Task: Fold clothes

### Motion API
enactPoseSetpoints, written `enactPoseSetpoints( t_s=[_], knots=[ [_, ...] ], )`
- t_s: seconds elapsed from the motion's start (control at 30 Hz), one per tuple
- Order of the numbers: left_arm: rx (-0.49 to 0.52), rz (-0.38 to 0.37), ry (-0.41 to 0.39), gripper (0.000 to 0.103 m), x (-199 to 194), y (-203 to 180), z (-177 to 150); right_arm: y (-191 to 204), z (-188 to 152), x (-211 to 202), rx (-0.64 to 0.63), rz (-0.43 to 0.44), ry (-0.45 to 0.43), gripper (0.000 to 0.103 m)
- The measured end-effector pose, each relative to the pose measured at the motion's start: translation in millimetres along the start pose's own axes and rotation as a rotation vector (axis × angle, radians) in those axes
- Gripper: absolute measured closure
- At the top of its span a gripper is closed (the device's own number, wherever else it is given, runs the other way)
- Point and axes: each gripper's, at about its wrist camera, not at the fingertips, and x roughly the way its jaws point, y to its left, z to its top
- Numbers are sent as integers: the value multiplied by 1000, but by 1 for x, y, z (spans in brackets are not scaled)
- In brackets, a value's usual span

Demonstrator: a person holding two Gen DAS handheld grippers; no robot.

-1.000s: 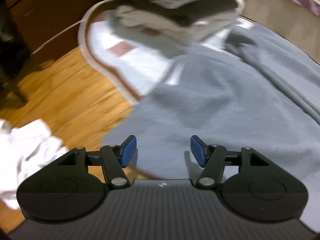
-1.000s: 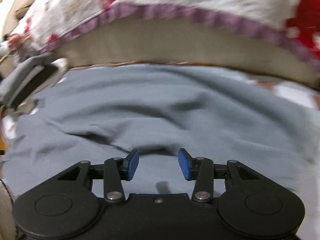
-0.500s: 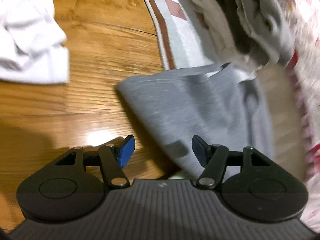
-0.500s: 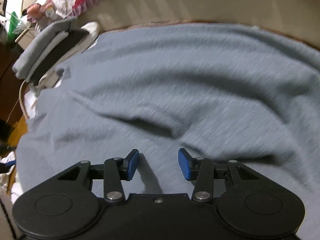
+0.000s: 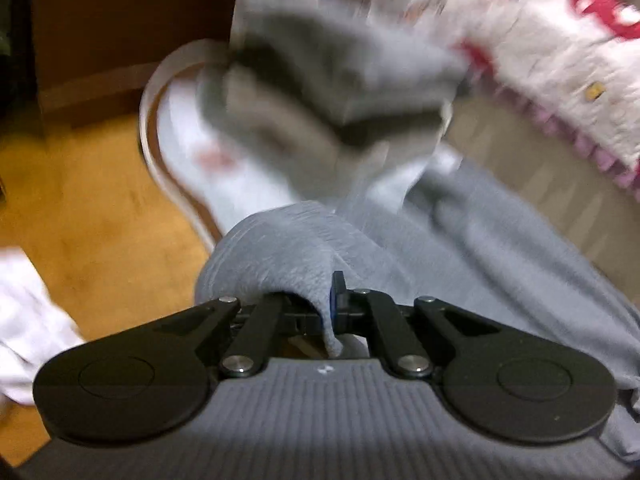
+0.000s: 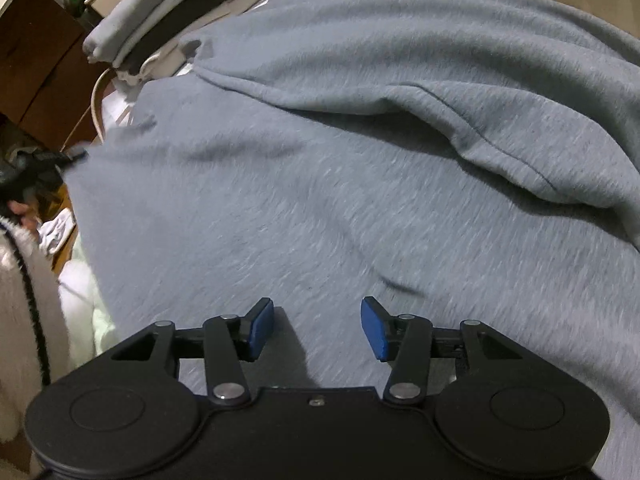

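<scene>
On the mat's near edge, a grey sweatshirt [image 6: 360,168] is lying spread out. The left gripper [image 5: 330,312] is pinching a bunched fold of it tight. The right gripper [image 6: 318,328] is hovering above it, jaws wide apart, holding nothing. Folded clothes [image 5: 332,80] are sitting stacked at the mat's [image 5: 188,120] far corner.

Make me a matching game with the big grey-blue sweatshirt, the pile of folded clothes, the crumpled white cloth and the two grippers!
Things:
1. left gripper
2. right gripper
3. pile of folded grey and dark clothes
4. crumpled white cloth

States or places:
A. lying on the wooden floor
B. open, over the spread fabric
C. shut on an edge of the grey-blue sweatshirt
D. stacked beyond the sweatshirt's far corner

Pairs: 1-C, 2-B, 3-D, 4-A
</scene>
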Motion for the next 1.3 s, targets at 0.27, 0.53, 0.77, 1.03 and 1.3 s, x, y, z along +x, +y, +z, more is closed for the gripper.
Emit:
enactPoseSetpoints(
  t_s=[0.27, 0.53, 0.77, 1.03, 1.3],
  knots=[
    [-135, 93, 137, 100, -4, 38, -32, -16, -24, -13, 82, 108, 15, 43],
    [-75, 115, 81, 100, -29, 30, -15, -28, -30, -29, 112, 4, -46, 42],
    [-129, 202, 232, 100, 6, 41, -41, -48, -42, -24, 218, 55, -94, 42],
    [-47, 197, 165, 100, -3, 22, -27, -49, -59, -54, 178, -61, -145, 42],
    [-20, 231, 211, 98, 3, 17, -27, -86, -65, -102, 271, -364, -364, 42]
  ],
)
